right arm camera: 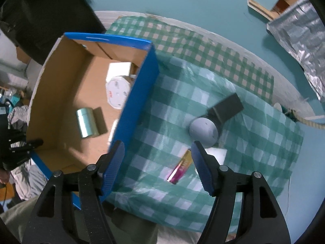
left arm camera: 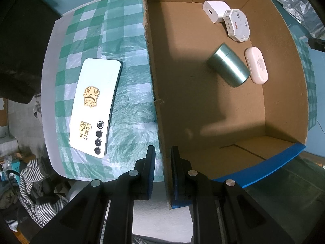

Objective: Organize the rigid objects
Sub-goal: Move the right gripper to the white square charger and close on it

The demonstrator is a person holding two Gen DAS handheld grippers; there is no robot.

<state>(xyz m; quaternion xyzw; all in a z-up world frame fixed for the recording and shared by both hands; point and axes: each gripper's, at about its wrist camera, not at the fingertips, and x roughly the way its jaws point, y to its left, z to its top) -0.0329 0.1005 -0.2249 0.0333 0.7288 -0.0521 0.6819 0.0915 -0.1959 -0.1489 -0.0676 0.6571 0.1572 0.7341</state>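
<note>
Meanwhile the left gripper [left arm camera: 163,158] clamps the box [left arm camera: 154,81] wall – probably steadying it – while the right gripper [right arm camera: 157,160] hangs open above the pink packet [right arm camera: 179,169] on the cloth [right arm camera: 254,142], right of the box.

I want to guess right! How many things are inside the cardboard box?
4: a white charger in the far corner, an octagonal white box touching it, a green metal tin lying mid-floor, a white oval case beside the tin.
</note>
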